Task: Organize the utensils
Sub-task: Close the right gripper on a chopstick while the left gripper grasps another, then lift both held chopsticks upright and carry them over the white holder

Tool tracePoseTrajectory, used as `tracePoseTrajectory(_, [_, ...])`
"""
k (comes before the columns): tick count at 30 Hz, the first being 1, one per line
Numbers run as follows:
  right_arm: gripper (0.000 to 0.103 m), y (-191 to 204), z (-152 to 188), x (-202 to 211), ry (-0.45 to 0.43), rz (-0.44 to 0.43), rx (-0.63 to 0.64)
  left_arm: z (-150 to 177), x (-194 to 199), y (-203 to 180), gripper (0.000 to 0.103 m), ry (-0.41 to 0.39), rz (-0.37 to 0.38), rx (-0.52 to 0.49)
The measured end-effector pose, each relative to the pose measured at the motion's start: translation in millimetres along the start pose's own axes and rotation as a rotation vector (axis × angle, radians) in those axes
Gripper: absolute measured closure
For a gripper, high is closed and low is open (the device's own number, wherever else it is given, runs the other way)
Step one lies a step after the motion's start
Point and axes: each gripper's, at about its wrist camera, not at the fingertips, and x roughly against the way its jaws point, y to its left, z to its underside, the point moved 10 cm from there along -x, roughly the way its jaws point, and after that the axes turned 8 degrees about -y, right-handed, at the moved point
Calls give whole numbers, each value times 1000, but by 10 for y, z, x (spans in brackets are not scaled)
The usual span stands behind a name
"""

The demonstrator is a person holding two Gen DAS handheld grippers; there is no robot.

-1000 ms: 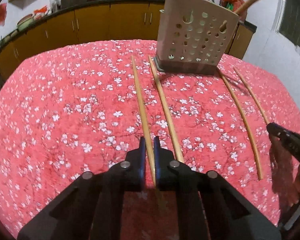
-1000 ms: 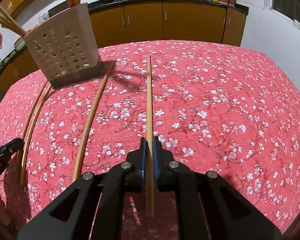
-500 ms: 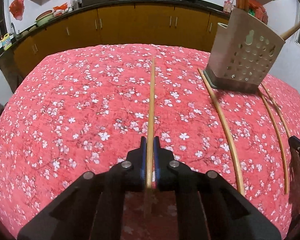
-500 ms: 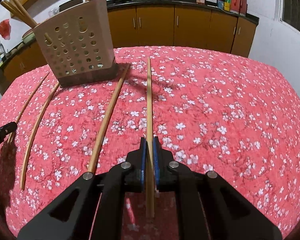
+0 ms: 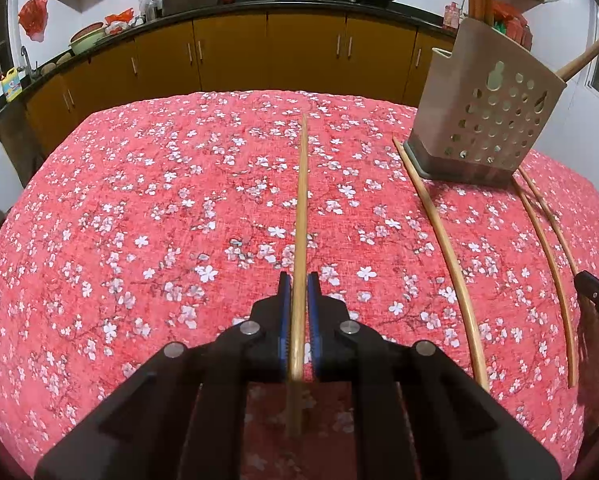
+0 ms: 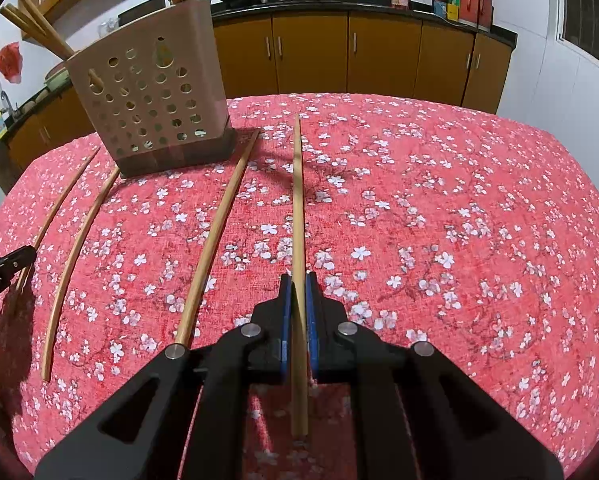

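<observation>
Each gripper carries one chopstick. The left chopstick [image 5: 301,216] sits between the blue pads of the left gripper [image 5: 298,280], clamped near its thick end, the long part projecting forward above the cloth. The right chopstick [image 6: 298,208] is gripped the same way by the right gripper [image 6: 297,278], fingers [image 6: 285,304] closed tight on the wood. Holding near the butt appears deliberate: it leaves the tapered tip free to lead into the holder.

The perforated holder [image 6: 151,100] stands upright at the far side of the worktop [image 6: 459,220], already containing several sticks that lean out of its top. In the right wrist view three loose chopsticks remain flat on the floral cloth: one [image 6: 215,236] just left of the held stick, its far end close to the holder's base, and two more [image 6: 77,248] further left, near the left gripper's black tip at the frame edge.

Both grippers point forward and steeply downward at the worktop, side by side, each with the holder ahead and to its inner side. Judgement: pickup is complete for these two; transfer to the holder is outstanding, as are the three remaining sticks.
</observation>
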Motion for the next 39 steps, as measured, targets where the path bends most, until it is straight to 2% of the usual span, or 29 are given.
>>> tracePoseTrajectory(12, [95,5,-5,9,1,1,0,0,-1,7,92,1,-1,-2])
tracePoseTrajectory(17, [95,30,79,123,3,-8,15,78,64,-66,92,4,-8,-61])
tracePoseTrajectory(25, [95,14,76,185,9,-17,1,130,123,-115,94,14,-2,-75])
tracePoseTrajectory(28, [95,-34,-24,330,-31,-24,-18,127,167,-101,95,30,11,-54])
tracePoseTrajectory(31, [95,-73,-149,475,-74,-26,-28,69,277,-56,95,8,13,-51])
tracePoseTrajectory(39, [95,-134,-493,828,-191,-23,-34,-281,691,6,95,-105,31,-40])
